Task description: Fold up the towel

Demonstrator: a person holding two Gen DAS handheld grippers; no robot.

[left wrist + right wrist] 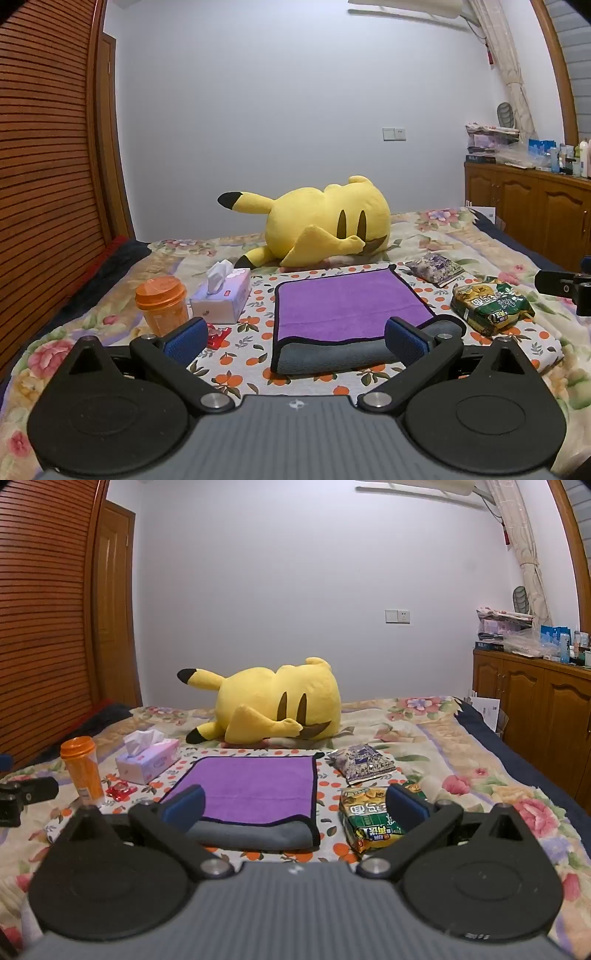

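Observation:
A purple towel (343, 306) with a grey underside and dark edging lies folded over on an orange-print cloth (258, 314) on the bed; its grey fold faces me. It also shows in the right wrist view (255, 786). My left gripper (295, 341) is open and empty, just in front of the towel's near fold. My right gripper (295, 810) is open and empty, in front of the towel's near right corner and the green bag. The right gripper's body shows at the edge of the left wrist view (565, 288).
An orange cup (162, 304), a tissue box (221, 299) and a red wrapper (218, 334) lie left of the towel. A green snack bag (491, 306) and a purple packet (436, 271) lie right of it. A yellow plush (325, 225) lies behind. A wooden cabinet (535, 210) stands at right.

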